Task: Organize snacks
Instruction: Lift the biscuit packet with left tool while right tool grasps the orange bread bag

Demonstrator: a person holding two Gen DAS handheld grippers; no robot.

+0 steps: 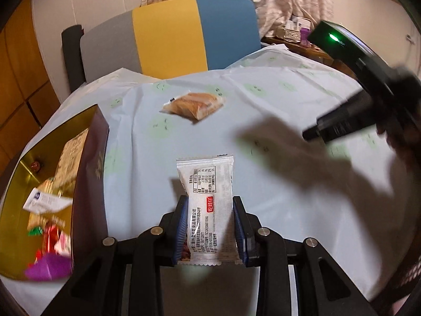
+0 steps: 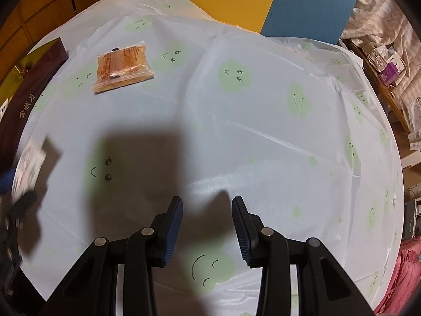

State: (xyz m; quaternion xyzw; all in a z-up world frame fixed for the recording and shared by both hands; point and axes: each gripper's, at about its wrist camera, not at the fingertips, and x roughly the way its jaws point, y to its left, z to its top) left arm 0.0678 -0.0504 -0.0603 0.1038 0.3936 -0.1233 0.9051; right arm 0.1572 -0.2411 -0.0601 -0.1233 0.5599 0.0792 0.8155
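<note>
My left gripper (image 1: pixel 209 202) is shut on a white snack packet (image 1: pixel 208 208) with black print and a red label, held upright above the table. To its left stands an open gold-lined box (image 1: pixel 92 163) with dark maroon walls, holding several wrapped snacks. A clear packet with an orange-brown pastry (image 1: pixel 194 105) lies farther back on the table, also seen as the pastry packet (image 2: pixel 122 68) in the right wrist view. My right gripper (image 2: pixel 207 205) hangs open over bare tablecloth, nothing between its fingers. The left gripper shows blurred at that view's left edge (image 2: pixel 23 184).
The table wears a pale blue cloth (image 2: pixel 236 131) with green smiley blobs. A grey, yellow and blue chair back (image 1: pixel 168 39) stands behind the table. A cluttered wooden shelf (image 2: pixel 381 68) sits at the right. The other hand-held gripper body (image 1: pixel 368 92) crosses the left view's right side.
</note>
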